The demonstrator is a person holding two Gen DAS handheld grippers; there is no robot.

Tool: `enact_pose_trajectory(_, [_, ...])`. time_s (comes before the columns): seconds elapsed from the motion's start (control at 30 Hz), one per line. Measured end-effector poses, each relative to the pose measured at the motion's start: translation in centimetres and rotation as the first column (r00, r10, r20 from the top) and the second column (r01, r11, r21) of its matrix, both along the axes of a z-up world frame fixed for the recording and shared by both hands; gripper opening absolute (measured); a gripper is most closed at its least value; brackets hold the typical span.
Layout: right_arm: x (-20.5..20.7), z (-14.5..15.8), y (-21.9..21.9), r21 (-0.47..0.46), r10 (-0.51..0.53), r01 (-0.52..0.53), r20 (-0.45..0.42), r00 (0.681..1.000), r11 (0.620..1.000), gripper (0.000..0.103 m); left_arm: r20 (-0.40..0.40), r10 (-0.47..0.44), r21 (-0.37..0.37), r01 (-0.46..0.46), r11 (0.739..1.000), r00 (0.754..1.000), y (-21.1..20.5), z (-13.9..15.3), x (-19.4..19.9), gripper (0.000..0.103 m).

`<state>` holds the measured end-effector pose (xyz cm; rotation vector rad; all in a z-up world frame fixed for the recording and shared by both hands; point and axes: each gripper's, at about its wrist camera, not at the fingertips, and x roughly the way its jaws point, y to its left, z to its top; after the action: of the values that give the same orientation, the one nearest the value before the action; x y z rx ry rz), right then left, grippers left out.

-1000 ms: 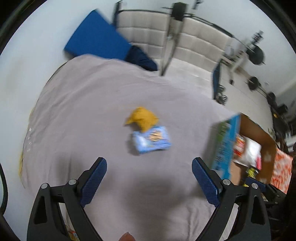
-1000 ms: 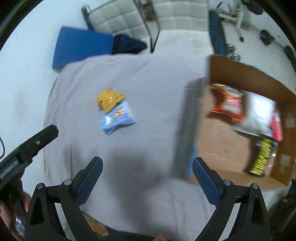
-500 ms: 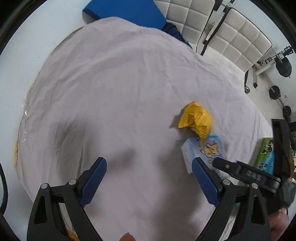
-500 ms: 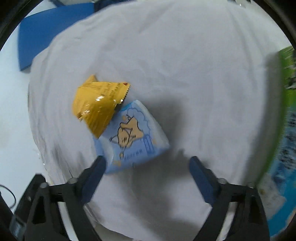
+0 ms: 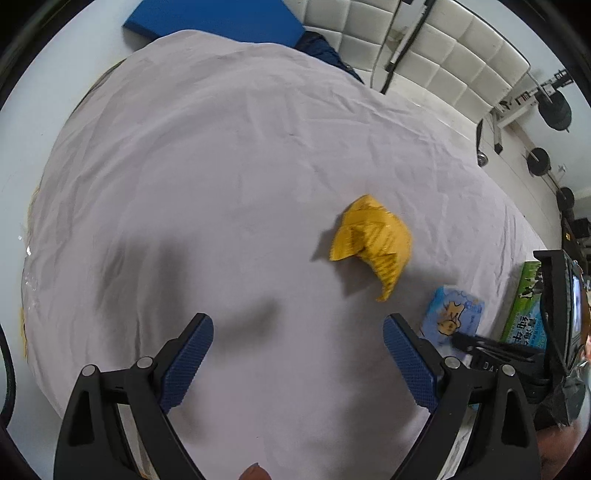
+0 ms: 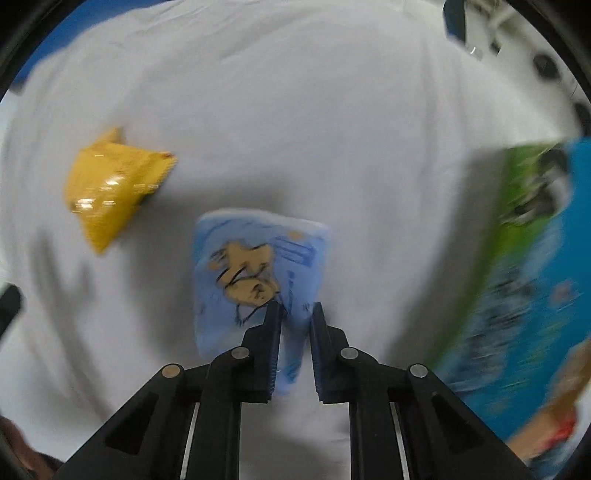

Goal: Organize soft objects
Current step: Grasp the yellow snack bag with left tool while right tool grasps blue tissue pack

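A light blue soft pack with a cartoon print (image 6: 255,266) lies on the grey sheet (image 6: 295,110). My right gripper (image 6: 295,314) is shut on its near edge. The pack also shows in the left wrist view (image 5: 452,319), with the right gripper's fingers (image 5: 480,341) on it. A crumpled yellow bag (image 5: 373,240) lies on the sheet just left of the blue pack; it also shows in the right wrist view (image 6: 110,188). My left gripper (image 5: 297,336) is open and empty above the sheet, near and left of the yellow bag.
A cardboard box with a green and blue printed flap (image 6: 524,240) stands at the right of the sheet (image 5: 221,166); the flap also shows in the left wrist view (image 5: 526,306). A blue mat (image 5: 214,16), padded white chairs (image 5: 443,48) and weights (image 5: 554,107) lie beyond the sheet's far edge.
My right gripper has moved down to the blue pack and closed on its edge. My left gripper has stayed open and shifted a little closer to the sheet.
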<state>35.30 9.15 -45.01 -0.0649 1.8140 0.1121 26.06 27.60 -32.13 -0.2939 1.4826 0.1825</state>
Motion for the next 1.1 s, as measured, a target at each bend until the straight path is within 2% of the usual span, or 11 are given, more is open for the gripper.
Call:
enact_pose_trajectory(0.03, [0.3, 0.1, -0.1, -0.032, 0.018, -0.018, 0.000, 1.000, 0.999, 0.023, -0.001, -0.005, -0.003, 0.005, 1.000, 1.000, -0.3, -0.1, 0.3, 0.094])
enact_pose_trajectory(0.07, [0.6, 0.1, -0.4, -0.042, 0.012, -0.012, -0.006, 1.000, 0.999, 0.041, -0.002, -0.010, -0.006, 0.010, 1.000, 1.000, -0.5, -0.2, 0.6, 0.094])
enact_pose_trajectory(0.1, [0.9, 0.3, -0.8, -0.044, -0.005, 0.005, -0.010, 1.000, 0.999, 0.067, -0.004, -0.015, -0.008, 0.015, 1.000, 1.000, -0.8, -0.4, 0.9, 0.094])
enact_pose_trajectory(0.17, [1.2, 1.0, -1.1, -0.023, -0.048, 0.048, 0.023, 0.999, 0.999, 0.093, -0.007, -0.028, -0.009, 0.028, 1.000, 1.000, -1.2, -0.8, 1.6, 0.094])
enact_pose_trajectory(0.27, [1.1, 1.7, -0.8, 0.023, -0.082, 0.081, 0.053, 0.995, 0.996, 0.094, -0.028, -0.039, -0.007, 0.039, 0.999, 0.999, -1.4, -1.5, 3.0, 0.094])
enact_pose_trajectory(0.47, [0.2, 0.4, 2.0, 0.067, -0.096, 0.094, 0.028, 0.995, 0.993, 0.094, -0.129, 0.028, -0.140, -0.046, 0.989, 0.991, -0.9, -5.2, 6.8, 0.094])
enact_pose_trajectory(0.6, [0.5, -1.1, 3.8, 0.054, -0.110, 0.108, 0.028, 0.994, 0.993, 0.094, -0.176, 0.022, -0.139, -0.046, 0.989, 0.984, -1.3, -7.7, 8.9, 0.094])
enact_pose_trajectory(0.77, [0.6, -2.9, 5.2, 0.044, -0.108, 0.108, 0.000, 0.994, 0.993, 0.094, -0.201, -0.053, -0.105, 0.033, 0.994, 0.978, -3.0, -9.7, 10.0, 0.094])
enact_pose_trajectory(0.8, [0.9, -3.4, 4.9, 0.035, -0.109, 0.109, -0.009, 0.994, 0.993, 0.094, -0.203, -0.058, -0.107, 0.037, 0.994, 0.977, -3.1, -9.9, 10.1, 0.092])
enact_pose_trajectory(0.93, [1.2, -5.1, 5.8, 0.019, -0.131, 0.131, -0.026, 0.991, 0.991, 0.094, -0.161, -0.091, -0.102, 0.075, 0.992, 0.983, -3.9, -9.6, 10.4, 0.064])
enact_pose_trajectory(1.1, [1.4, -5.5, 5.9, -0.002, -0.128, 0.128, -0.003, 0.992, 0.992, 0.082, -0.108, -0.127, -0.078, 0.119, 0.990, 0.986, -4.7, -8.9, 9.8, 0.052])
